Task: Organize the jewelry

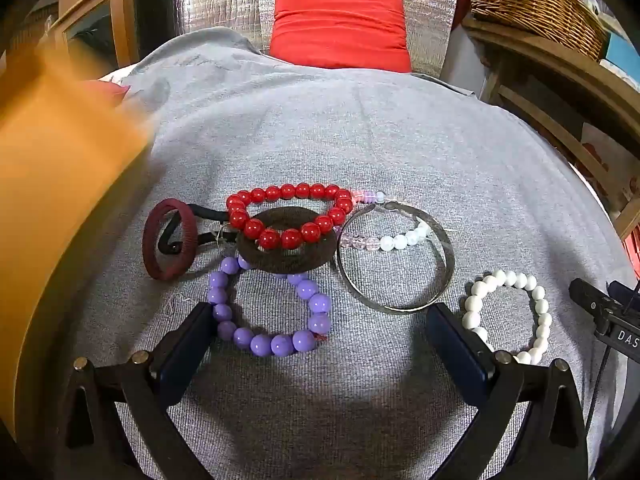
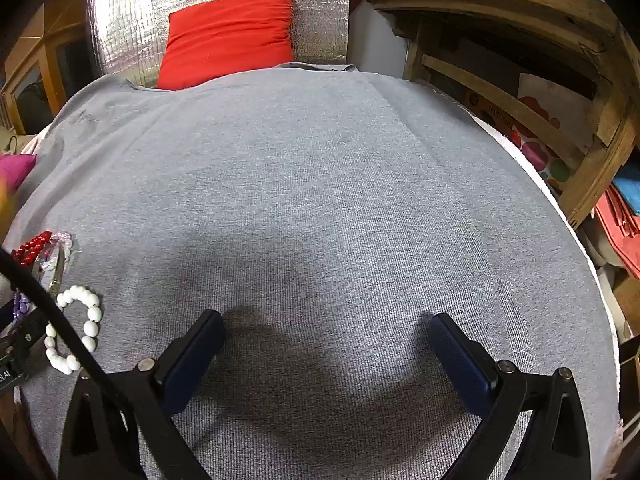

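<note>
The left gripper [image 1: 320,320] was spread wide and held nothing, hovering low over a bench covered in grey cloth [image 1: 360,140]. The purple bead bracelet [image 1: 270,308] lay between its fingers, close against the left finger [image 1: 192,336]. Just beyond the right finger [image 1: 452,332] sat the thin metal bangle [image 1: 396,256], with a strand of clear and pale beads [image 1: 384,242] crossing inside it. The white bead bracelet [image 1: 508,316] lay just outside the right finger, to the gripper's right. Farther ahead, the red bead bracelet [image 1: 290,216] rested on top of a dark brown fabric ring [image 1: 286,242], which overlapped the far edge of the purple one. Ahead and to the left, a maroon band [image 1: 170,240] stood tilted on its edge with a black hair tie [image 1: 200,226] threaded through it. A blurred orange mass [image 1: 52,160] filled the far left.

The right gripper [image 2: 324,340] was likewise wide apart and empty, over bare grey cloth, with the jewelry well off to its left; only the white bracelet and a bit of the red one showed clearly there. A red cushion [image 1: 340,28] stood beyond the far edge of the bench, a wicker basket [image 1: 536,4] on a wooden shelf to the right.
</note>
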Action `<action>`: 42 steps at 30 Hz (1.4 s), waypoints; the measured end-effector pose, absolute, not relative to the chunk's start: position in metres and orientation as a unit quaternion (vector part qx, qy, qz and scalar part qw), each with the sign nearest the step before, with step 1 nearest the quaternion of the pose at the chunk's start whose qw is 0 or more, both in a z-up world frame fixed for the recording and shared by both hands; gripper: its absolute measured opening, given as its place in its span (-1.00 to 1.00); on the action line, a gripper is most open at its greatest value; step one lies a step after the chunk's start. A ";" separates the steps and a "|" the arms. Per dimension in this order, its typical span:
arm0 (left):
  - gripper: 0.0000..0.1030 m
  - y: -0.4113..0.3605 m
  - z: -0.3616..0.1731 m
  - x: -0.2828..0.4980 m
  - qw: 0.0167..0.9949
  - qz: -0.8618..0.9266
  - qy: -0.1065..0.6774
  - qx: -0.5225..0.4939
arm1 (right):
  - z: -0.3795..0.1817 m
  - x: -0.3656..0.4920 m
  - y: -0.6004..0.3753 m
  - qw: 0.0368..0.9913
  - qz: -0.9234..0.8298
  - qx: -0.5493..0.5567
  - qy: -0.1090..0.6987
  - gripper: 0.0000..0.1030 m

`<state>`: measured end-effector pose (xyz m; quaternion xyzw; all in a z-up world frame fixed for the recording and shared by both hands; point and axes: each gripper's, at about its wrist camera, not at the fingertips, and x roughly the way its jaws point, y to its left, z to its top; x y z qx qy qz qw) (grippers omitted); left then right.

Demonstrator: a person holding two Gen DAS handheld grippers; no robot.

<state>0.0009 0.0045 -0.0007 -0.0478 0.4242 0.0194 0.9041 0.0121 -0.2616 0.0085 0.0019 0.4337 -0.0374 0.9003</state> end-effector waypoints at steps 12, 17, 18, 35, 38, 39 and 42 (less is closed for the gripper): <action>1.00 0.002 0.000 0.001 0.904 0.022 0.424 -0.041 | 0.010 0.013 -0.261 0.900 -0.037 0.002 0.434 1.00; 1.00 0.002 0.001 0.001 0.904 0.022 0.424 -0.040 | 0.011 0.013 -0.263 0.900 -0.037 0.002 0.434 1.00; 1.00 0.003 0.001 0.001 0.904 0.022 0.424 -0.040 | 0.011 0.013 -0.263 0.900 -0.037 0.002 0.434 1.00; 1.00 0.000 0.006 -0.003 0.888 0.025 0.456 -0.052 | 0.012 0.010 -0.260 0.895 -0.050 0.012 0.443 1.00; 1.00 0.003 0.016 -0.018 0.881 0.081 0.464 -0.051 | 0.015 0.010 -0.261 0.884 -0.034 0.010 0.467 1.00; 1.00 0.002 0.025 -0.026 0.885 0.106 0.452 -0.036 | 0.016 0.010 -0.262 0.879 -0.024 0.009 0.476 1.00; 1.00 -0.001 0.060 -0.056 0.911 0.141 0.389 0.011 | 0.027 0.002 -0.264 0.873 -0.011 0.012 0.488 1.00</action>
